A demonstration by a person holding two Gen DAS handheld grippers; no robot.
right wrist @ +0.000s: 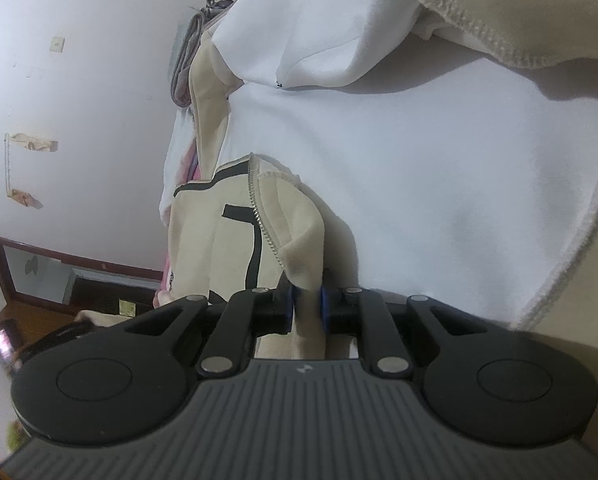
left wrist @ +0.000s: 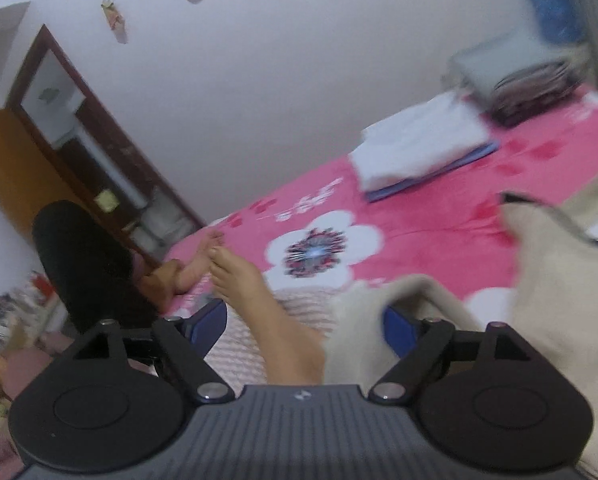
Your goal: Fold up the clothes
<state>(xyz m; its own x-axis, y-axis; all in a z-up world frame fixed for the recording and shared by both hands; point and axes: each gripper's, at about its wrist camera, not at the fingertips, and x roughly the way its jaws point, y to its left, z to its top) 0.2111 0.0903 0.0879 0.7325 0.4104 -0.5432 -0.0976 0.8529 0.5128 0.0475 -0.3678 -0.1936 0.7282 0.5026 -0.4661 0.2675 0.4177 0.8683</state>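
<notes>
your right gripper [right wrist: 307,308] is pinched narrow on a fold of the cream fleece zip jacket with black trim and white lining [right wrist: 399,168], which rises ahead of it. your left gripper [left wrist: 305,322] is spread wide and grips nothing, though cream cloth lies over its right finger [left wrist: 395,330]. the jacket sits to its right, above the pink floral bedspread [left wrist: 419,208]. the left is the free one for the far edge.

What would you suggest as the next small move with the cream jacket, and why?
Probably close the left gripper on the cream jacket: its jaws stand wide apart with fabric draped over one finger, while the right gripper is already shut on a fold, so the garment hangs from one side only.
</notes>
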